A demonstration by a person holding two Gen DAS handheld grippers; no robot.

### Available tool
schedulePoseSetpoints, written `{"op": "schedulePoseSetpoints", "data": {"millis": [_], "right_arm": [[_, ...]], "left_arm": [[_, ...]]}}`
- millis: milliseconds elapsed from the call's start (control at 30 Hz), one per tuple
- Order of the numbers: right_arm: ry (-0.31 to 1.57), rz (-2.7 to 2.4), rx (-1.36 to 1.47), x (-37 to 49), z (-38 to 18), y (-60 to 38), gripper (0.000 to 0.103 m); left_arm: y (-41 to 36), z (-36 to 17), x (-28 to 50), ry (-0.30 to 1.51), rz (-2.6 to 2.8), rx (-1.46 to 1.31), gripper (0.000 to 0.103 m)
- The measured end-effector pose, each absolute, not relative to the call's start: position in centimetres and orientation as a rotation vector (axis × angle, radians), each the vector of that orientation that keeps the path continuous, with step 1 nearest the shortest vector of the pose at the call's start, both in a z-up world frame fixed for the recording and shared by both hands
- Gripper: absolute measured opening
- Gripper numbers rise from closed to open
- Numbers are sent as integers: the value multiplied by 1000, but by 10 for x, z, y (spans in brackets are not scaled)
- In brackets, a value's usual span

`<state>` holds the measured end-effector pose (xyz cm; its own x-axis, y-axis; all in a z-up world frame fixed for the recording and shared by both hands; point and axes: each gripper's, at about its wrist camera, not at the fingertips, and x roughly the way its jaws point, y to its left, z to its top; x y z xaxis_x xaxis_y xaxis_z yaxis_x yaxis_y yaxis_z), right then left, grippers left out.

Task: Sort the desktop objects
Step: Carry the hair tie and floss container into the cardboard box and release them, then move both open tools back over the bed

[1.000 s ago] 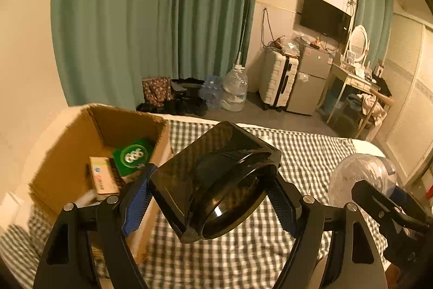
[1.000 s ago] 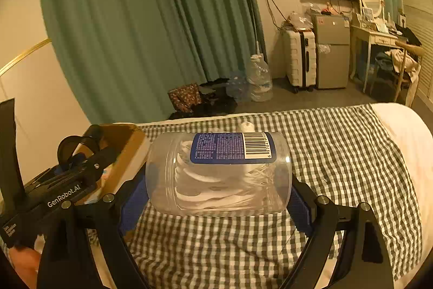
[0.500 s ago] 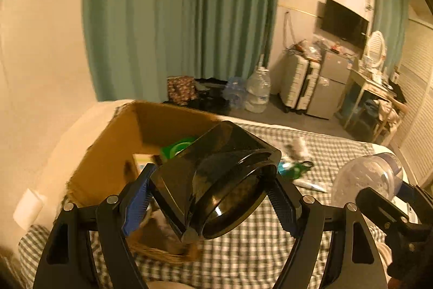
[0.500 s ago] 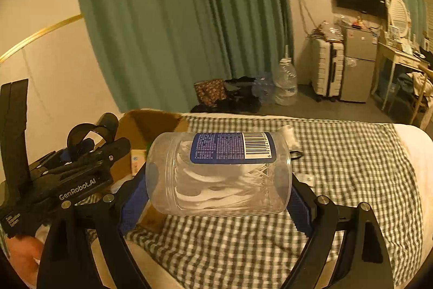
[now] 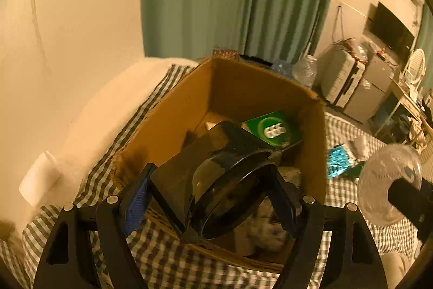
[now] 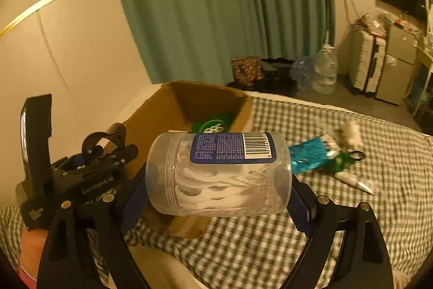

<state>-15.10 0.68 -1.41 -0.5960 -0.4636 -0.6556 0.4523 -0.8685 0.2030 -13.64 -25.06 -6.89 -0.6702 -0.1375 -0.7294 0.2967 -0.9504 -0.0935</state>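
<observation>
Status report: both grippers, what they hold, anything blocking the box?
Left gripper clamps black holder over cardboard box. Right gripper clamps clear jar. Nothing blocking.

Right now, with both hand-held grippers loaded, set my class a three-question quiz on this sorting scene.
1. True or false: the left hand-held gripper holds a glossy black container above the open brown cardboard box.
2. The right hand-held gripper holds: A) a book; B) a clear plastic jar with a blue barcode label; C) a mug.
3. Which colour is the flat pack lying inside the box?

Key: 1 true; 2 B; 3 green.
</observation>
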Motion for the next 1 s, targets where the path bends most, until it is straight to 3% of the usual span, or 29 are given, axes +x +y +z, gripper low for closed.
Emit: {"op": "schedulePoseSetpoints", "data": {"millis": [367, 433, 533, 1000], "right_arm": [[-45, -2316, 1042, -186, -39, -55, 89], [-52, -2306, 1047, -189, -43, -61, 89], [-82, -2290, 1052, -193, -44, -65, 98], [-159, -2416, 958, -177, -10, -15, 99]], "left_arm": [[-276, -99, -148, 387, -2600, 1265, 84], [-274, -97, -150, 367, -2605, 1268, 89], [-268, -95, -153, 274, -2591, 1265, 103], [-228, -65, -136, 200, -2625, 1241, 103]]}}
